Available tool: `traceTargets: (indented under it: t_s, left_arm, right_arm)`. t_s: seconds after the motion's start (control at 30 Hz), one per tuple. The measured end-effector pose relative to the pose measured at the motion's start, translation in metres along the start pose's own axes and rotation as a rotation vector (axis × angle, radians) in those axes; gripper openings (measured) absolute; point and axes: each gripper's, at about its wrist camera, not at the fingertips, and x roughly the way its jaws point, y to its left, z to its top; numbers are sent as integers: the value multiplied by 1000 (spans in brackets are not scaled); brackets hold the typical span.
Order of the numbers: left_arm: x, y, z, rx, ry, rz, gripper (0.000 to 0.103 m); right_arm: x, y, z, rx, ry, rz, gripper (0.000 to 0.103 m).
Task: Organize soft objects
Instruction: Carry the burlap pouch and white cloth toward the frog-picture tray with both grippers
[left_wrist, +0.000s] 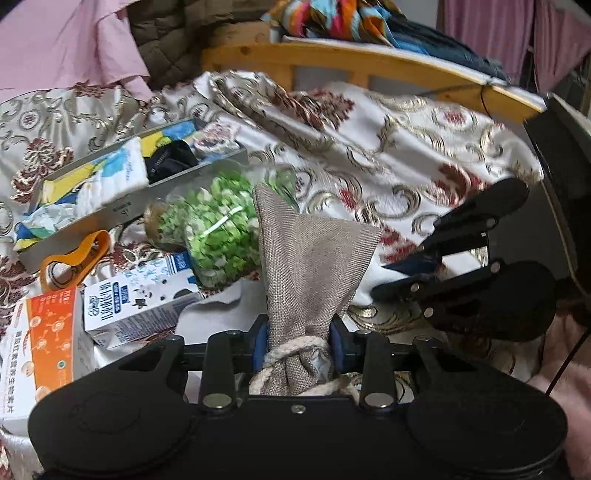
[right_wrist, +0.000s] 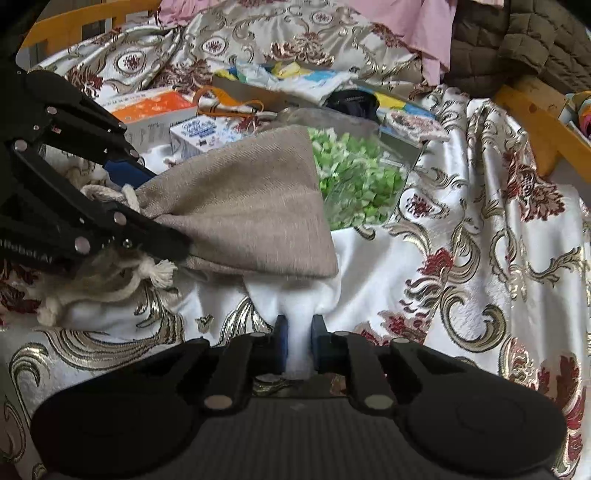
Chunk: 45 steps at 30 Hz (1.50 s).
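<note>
Left wrist view: left hand-held gripper (left_wrist: 297, 345) clamps the burlap pouch (left_wrist: 314, 258) at its rope-tied neck, just before the bag of green pieces (left_wrist: 218, 229); right wrist view: right hand-held gripper (right_wrist: 298, 341) pinches a white fold of the patterned bedspread (right_wrist: 461, 258) directly below that pouch.

At the near edge the right gripper (right_wrist: 298, 339) pinches a raised fold of the white satin bedspread with gold and red scrollwork (right_wrist: 461, 240) between its blue pads. Just beyond, a beige woven drawstring pouch (right_wrist: 251, 210) lies gripped at its roped neck by the left gripper (right_wrist: 155, 206) from the left. Behind it sits a clear bag of green pieces (right_wrist: 354, 177).
</note>
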Motion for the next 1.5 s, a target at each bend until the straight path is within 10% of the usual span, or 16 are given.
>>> traceTargets:
  t_s: [0.63,1.5]
  left_arm:
    - [-37,37,2,-323,-218,6,35]
    - [-40,112,32,-494,-433,145,35]
  right_arm:
    - [-25,-20,4,126,-240,-123,11]
    - [-41,-32,52,210,-489,27,11]
